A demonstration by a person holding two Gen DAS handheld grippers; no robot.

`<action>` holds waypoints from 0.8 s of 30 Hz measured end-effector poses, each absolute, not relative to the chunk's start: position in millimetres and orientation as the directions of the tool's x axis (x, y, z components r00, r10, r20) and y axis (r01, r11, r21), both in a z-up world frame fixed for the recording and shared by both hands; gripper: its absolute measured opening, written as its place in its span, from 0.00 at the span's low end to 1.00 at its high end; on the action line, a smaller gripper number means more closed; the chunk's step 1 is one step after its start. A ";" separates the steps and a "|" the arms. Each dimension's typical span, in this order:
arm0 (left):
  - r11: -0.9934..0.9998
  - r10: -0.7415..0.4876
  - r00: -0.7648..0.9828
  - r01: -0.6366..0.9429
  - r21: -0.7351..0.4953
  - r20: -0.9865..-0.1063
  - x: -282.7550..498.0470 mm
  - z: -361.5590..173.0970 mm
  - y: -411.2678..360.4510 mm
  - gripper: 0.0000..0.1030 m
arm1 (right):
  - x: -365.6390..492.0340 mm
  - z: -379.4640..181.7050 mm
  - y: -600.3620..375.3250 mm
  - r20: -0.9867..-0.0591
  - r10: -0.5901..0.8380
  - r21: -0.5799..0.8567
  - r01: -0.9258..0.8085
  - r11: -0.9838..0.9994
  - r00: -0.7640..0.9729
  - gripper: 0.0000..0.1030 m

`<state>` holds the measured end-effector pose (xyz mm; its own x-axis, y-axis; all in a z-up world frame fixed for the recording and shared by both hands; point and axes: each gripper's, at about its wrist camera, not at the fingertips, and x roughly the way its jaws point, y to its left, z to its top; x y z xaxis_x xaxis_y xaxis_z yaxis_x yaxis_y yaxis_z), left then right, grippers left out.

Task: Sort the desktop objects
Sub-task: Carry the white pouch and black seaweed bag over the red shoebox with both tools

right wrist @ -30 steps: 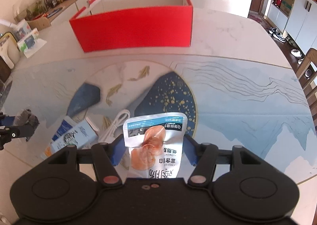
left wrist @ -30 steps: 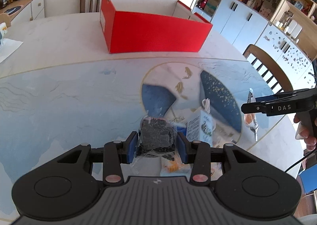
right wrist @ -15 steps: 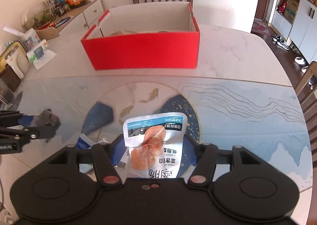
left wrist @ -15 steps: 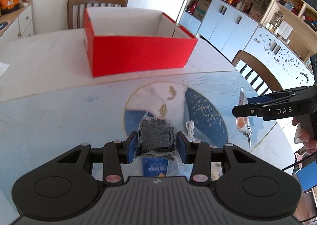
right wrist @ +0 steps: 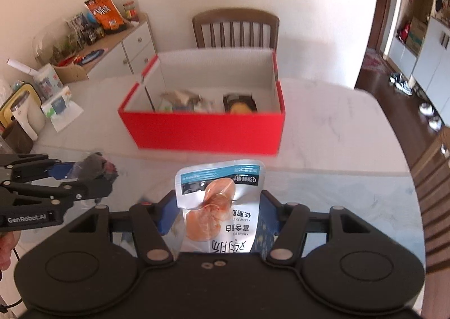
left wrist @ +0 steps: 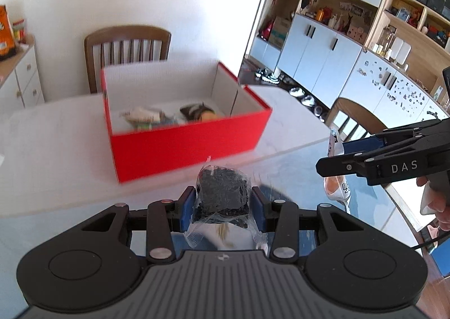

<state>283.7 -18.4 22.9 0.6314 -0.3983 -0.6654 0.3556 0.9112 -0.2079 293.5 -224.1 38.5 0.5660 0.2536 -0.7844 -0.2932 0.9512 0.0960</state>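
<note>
Your left tool (left wrist: 222,203) clamps a dark wrapped block (left wrist: 222,192); your right tool (right wrist: 218,213) clamps a snack pouch (right wrist: 219,201). Pale marble desk (right wrist: 337,122) carries a red box (right wrist: 208,129); a wooden chair (right wrist: 236,28) stands behind.

Bright daylight, red box (left wrist: 185,147) motion-blurred in both views, fisheye bending at edges, tabletop glare.

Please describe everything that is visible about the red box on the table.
The red box is an open rectangular carton, apparently cardboard, red outside and white inside, with no lid on it. It stands upright on the pale table, in front of a wooden chair. Several packaged items lie on its floor, among them a dark packet with a yellow centre; blur hides their details. Neither gripper touches it.
</note>
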 end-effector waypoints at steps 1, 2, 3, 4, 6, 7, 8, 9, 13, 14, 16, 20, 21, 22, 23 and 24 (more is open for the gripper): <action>0.912 -0.397 0.638 0.357 -0.203 -0.660 288.4 27.1 -20.2 0.40 | 297.1 41.7 -222.7 -0.779 0.255 0.091 -0.299 0.950 0.573 0.59; 0.912 -0.397 0.642 0.358 -0.201 -0.656 292.1 30.3 -21.3 0.40 | 301.8 45.3 -221.2 -0.775 0.256 0.085 -0.306 0.948 0.578 0.59; 0.911 -0.399 0.645 0.359 -0.203 -0.651 297.1 34.3 -22.4 0.40 | 305.8 48.2 -220.0 -0.771 0.256 0.080 -0.310 0.947 0.583 0.59; 0.911 -0.401 0.650 0.360 -0.204 -0.646 302.2 38.1 -23.1 0.40 | 309.7 51.1 -218.8 -0.767 0.258 0.076 -0.315 0.946 0.588 0.59; 0.912 -0.398 0.660 0.360 -0.197 -0.637 312.7 45.1 -24.9 0.40 | 318.7 56.8 -216.3 -0.759 0.260 0.068 -0.325 0.943 0.596 0.59; 0.913 -0.396 0.663 0.360 -0.193 -0.635 318.1 47.8 -25.2 0.40 | 323.8 59.3 -214.6 -0.757 0.260 0.065 -0.327 0.943 0.600 0.59; 0.913 -0.395 0.664 0.362 -0.189 -0.635 323.8 50.0 -26.0 0.40 | 329.8 61.2 -213.2 -0.754 0.259 0.060 -0.330 0.942 0.604 0.59; 0.914 -0.391 0.665 0.362 -0.184 -0.636 329.0 51.6 -26.6 0.40 | 335.3 62.4 -211.9 -0.752 0.257 0.056 -0.331 0.942 0.607 0.59; 0.919 -0.376 0.662 0.356 -0.170 -0.649 353.4 51.9 -28.6 0.40 | 360.7 65.0 -208.8 -0.747 0.252 0.057 -0.319 0.946 0.615 0.59; 0.920 -0.373 0.658 0.355 -0.167 -0.654 359.4 51.9 -28.9 0.40 | 367.6 65.0 -208.0 -0.747 0.252 0.059 -0.316 0.947 0.616 0.59; 0.921 -0.369 0.649 0.352 -0.168 -0.665 371.1 50.1 -29.5 0.40 | 379.4 64.5 -206.4 -0.745 0.247 0.056 -0.312 0.948 0.619 0.59; 0.925 -0.354 0.639 0.349 -0.152 -0.683 393.6 45.9 -29.1 0.40 | 403.5 63.0 -200.5 -0.739 0.242 0.048 -0.309 0.950 0.628 0.59; 0.925 -0.351 0.638 0.351 -0.147 -0.685 398.6 45.1 -29.5 0.40 | 409.2 62.6 -198.2 -0.737 0.237 0.040 -0.309 0.950 0.634 0.59; 0.925 -0.348 0.637 0.350 -0.144 -0.688 404.8 44.3 -29.7 0.40 | 413.4 62.0 -196.2 -0.733 0.229 0.028 -0.308 0.951 0.640 0.59; 0.926 -0.347 0.635 0.350 -0.144 -0.690 409.8 43.3 -29.5 0.40 | 419.2 61.3 -193.7 -0.730 0.224 0.020 -0.308 0.951 0.645 0.59; 0.926 -0.347 0.634 0.350 -0.144 -0.691 414.2 41.6 -28.9 0.40 | 425.3 60.9 -191.8 -0.729 0.222 0.016 -0.309 0.951 0.647 0.59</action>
<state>414.2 -28.9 41.6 0.6341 -0.3474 -0.6908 0.3502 0.9256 -0.1440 425.3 -191.8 60.9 0.6470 0.2224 -0.7293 -0.3088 0.9510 0.0161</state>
